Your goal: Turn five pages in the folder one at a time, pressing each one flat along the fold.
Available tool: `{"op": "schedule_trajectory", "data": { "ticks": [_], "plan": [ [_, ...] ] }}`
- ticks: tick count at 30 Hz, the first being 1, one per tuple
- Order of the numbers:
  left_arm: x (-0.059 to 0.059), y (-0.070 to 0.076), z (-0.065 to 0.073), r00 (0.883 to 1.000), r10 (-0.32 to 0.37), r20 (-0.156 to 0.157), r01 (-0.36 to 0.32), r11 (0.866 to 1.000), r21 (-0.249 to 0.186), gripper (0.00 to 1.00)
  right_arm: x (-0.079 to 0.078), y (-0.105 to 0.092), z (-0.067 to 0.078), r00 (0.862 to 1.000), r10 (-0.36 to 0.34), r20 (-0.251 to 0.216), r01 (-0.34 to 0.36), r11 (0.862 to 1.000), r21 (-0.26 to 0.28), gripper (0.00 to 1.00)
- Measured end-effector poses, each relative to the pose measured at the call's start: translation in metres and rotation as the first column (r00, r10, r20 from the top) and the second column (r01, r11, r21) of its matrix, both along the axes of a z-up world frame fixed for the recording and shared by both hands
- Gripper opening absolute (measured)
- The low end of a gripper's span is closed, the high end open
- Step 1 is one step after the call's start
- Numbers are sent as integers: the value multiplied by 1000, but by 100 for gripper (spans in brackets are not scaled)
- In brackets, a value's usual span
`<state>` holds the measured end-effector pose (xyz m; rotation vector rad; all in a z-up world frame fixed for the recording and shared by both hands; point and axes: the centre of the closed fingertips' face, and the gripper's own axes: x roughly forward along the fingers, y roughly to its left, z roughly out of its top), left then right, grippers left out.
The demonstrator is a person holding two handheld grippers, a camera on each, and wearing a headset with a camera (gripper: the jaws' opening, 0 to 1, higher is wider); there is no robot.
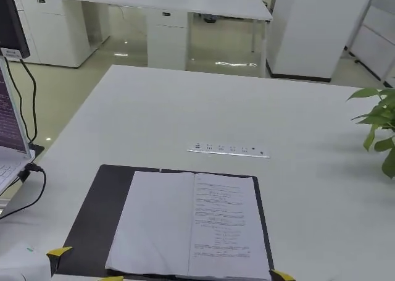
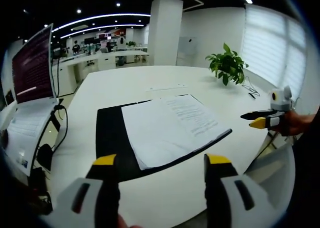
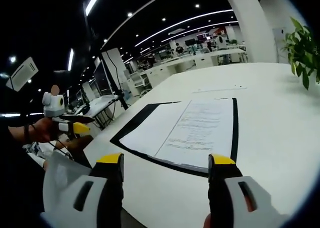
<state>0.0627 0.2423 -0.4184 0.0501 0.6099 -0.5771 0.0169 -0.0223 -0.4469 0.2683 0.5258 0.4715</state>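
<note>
head view, black folder (image 1: 185, 225) open flat, left gripper (image 2: 161, 160), right gripper (image 3: 166, 159), fingers apart, empty

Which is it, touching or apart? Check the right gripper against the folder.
Apart. The left gripper view shows the right gripper off to the side, bare table between its tips and the folder.

Black folder (image 1: 99, 219) is lying open and flat at the near edge of the white table (image 1: 185, 108). Left page (image 1: 154, 222) is showing blank; right page (image 1: 223, 222) is showing printed text, both resting flat.
</note>
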Motion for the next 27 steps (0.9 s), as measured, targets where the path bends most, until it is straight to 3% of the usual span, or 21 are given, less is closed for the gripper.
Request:
{"op": "schedule_trajectory", "data": {
  "ticks": [5, 11, 20, 27],
  "plan": [
    [0, -5, 0, 1000, -29, -1, 29, 999, 21, 70, -5, -2, -2, 1000, 4, -9, -4, 1000, -13, 70],
    [0, -9, 3, 1000, -30, 6, 30, 1000, 0, 73, -6, -14, 0, 1000, -23, -3, 23, 1000, -22, 72],
    [-7, -21, -6, 996, -83, -19, 83, 996, 14, 72, -7, -24, -2, 998, -58, -4, 58, 998, -14, 72],
    [-2, -31, -4, 994, -106, -15, 106, 994, 6, 73, -11, -27, -8, 998, -62, -21, 62, 998, -24, 74]
  ]
}}
